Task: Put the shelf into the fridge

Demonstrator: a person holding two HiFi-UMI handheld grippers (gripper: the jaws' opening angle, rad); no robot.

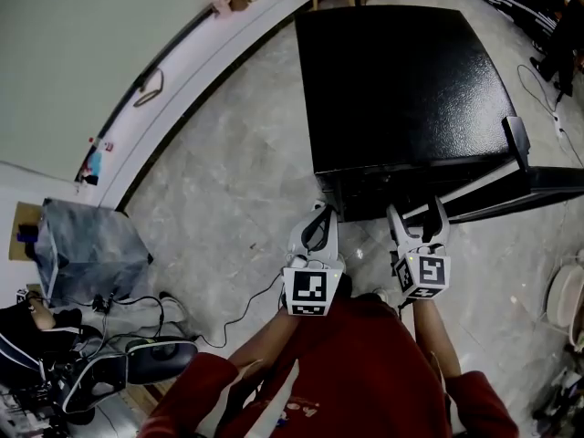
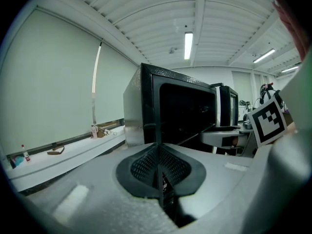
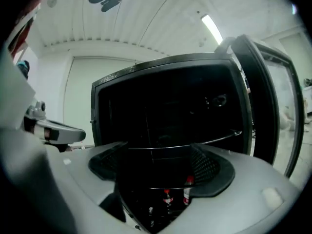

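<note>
The black fridge (image 1: 401,80) stands on the floor (image 1: 237,181) with its door (image 1: 538,185) swung open to the right. Inside, the shelf (image 3: 214,139) lies across the dark cavity, and two red-capped bottles (image 3: 187,191) stand below it. The right gripper (image 1: 417,210) faces the opening, jaws wide and gripping nothing. The left gripper (image 1: 319,213), jaws pressed together and empty, sits near the fridge's left front corner, with bare floor to its left.

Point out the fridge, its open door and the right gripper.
fridge (image 1: 401,80): head view, its glossy top.
fridge door (image 1: 547,185): head view, top edge.
right gripper (image 1: 418,215): head view, between its open fingers.
</note>
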